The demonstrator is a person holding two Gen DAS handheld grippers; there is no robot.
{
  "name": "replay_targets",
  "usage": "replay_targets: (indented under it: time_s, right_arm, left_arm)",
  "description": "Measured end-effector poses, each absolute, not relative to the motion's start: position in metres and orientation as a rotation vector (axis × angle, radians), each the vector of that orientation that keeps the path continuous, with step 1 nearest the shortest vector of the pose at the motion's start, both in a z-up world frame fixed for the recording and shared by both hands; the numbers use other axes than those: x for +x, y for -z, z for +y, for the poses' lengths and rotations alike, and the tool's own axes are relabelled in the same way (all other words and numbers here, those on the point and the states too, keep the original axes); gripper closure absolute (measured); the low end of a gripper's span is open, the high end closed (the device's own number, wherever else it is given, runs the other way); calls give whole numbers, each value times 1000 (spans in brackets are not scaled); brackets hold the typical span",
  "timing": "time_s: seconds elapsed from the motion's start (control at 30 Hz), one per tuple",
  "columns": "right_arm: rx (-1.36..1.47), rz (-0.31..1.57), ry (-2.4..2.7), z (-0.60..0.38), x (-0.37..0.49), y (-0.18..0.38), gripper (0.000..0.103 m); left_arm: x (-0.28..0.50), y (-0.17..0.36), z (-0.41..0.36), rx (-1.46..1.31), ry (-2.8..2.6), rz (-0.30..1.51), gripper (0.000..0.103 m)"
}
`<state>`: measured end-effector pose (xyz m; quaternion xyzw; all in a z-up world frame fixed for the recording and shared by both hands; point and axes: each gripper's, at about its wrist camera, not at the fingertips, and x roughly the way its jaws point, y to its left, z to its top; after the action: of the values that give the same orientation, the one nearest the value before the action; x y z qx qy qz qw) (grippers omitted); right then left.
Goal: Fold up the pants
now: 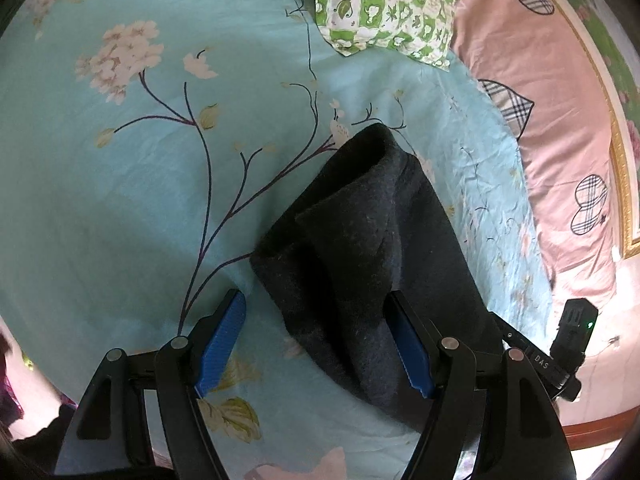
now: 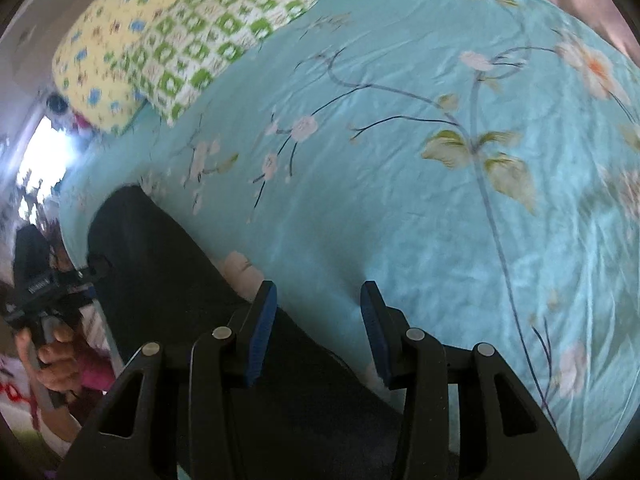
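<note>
Both grippers' jaws wide, empty, over pants (image 1: 360,248).

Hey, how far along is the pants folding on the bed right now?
The dark pants already lie on the blue floral bedsheet doubled into a narrow bundle, so at least one fold looks done. Nothing is in hand: the left gripper and right gripper are both open. Probably left: a final fold or tidying.

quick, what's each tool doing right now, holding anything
Left tool: open, empty, over the dark pants.
Right tool: open, empty, by the pants' edge.
</note>
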<state>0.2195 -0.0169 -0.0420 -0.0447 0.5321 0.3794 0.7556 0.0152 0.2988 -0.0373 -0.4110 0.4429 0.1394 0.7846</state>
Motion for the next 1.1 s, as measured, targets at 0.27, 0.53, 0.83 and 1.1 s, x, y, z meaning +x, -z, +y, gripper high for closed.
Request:
replay_targets:
  time_s: [0.27,0.53,0.83,1.1]
  right_arm:
    - [-132,1203,-935,-8,213,44,58]
    - [-319,1187,-988,10,193,46,58]
    - [-419,1014,-957,13,168,20,92]
    - [-312,821,-845,1,172,-21,94]
  left_arm:
    - [25,37,297,-823,-341,957,42]
    - [32,36,289,-740,-364,950,55]
    - [15,17,291,-783,-267,840,86]
    - [-8,-21,278,-687,-203,728,86]
